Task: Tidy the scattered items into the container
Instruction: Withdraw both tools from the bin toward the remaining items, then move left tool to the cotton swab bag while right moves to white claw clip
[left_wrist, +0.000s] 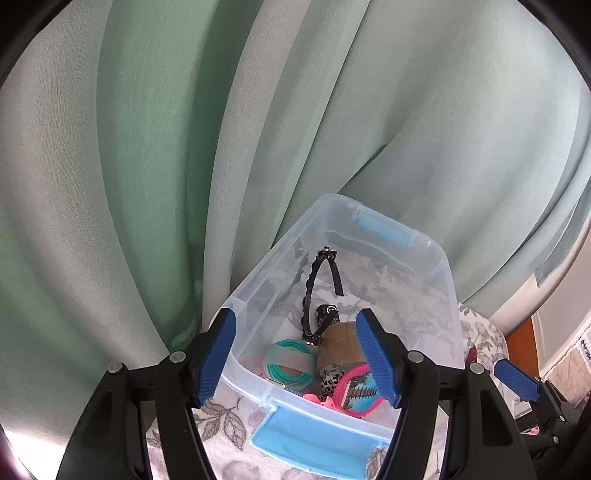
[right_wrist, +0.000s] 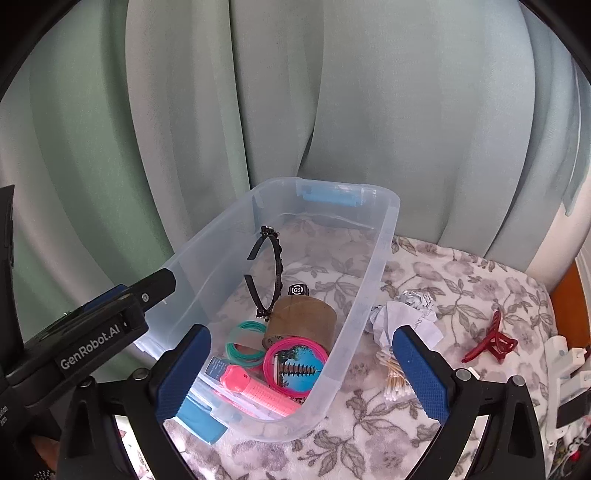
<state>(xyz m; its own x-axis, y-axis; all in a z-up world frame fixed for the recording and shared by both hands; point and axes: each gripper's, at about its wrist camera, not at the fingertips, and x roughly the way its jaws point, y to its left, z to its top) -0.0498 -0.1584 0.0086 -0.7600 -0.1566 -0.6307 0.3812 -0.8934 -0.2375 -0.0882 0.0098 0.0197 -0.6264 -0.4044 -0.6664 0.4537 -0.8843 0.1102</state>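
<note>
Hovering wide apart and empty, both tongs, left and right, overlook the clear bin; reaching right for crumpled paper risks scattering cotton swabs.

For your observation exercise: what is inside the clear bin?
Inside the clear bin: black headband, tape roll, teal bands, pink-rimmed mirror, pink tool. Anything beneath them is hidden.
</note>
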